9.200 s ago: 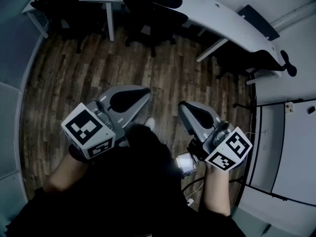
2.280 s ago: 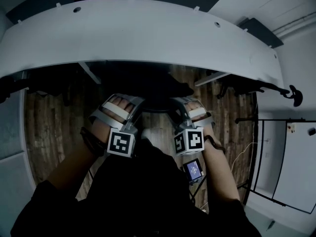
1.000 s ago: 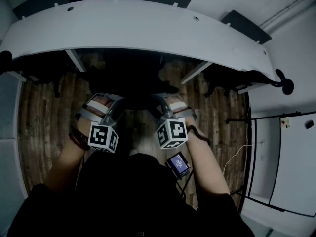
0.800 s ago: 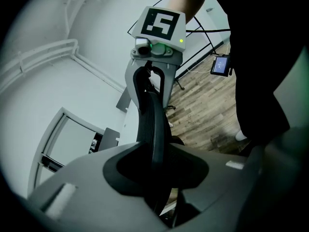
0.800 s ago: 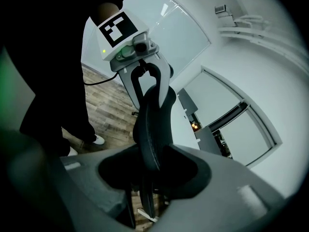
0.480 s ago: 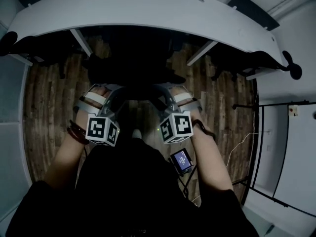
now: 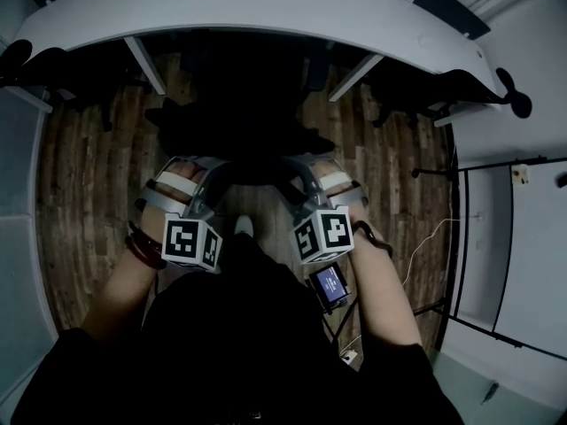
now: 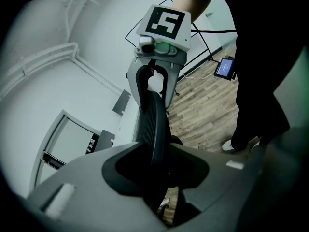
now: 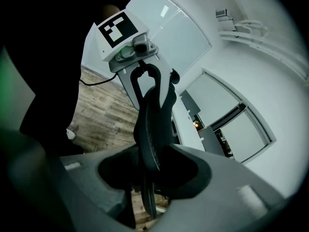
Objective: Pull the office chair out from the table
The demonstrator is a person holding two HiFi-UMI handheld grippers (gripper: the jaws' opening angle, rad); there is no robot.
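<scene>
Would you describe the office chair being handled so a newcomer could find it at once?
Start at the long white curved table across the top of the head view. Three dark chairs sit along its near side; the office chair is the middle one. Unlike the left chair and the right chair, it has the left gripper and right gripper clamped on its backrest.

**Concealed, truncated and illegible regions**

In the head view, the office chair is lost in shadow partly beneath the table, whose far side is cut off by the top edge. The seat and base cannot be told apart. The jaw tips of the left gripper and right gripper cannot be made out against the dark backrest. The screen of the small device is too small to be read.
</scene>
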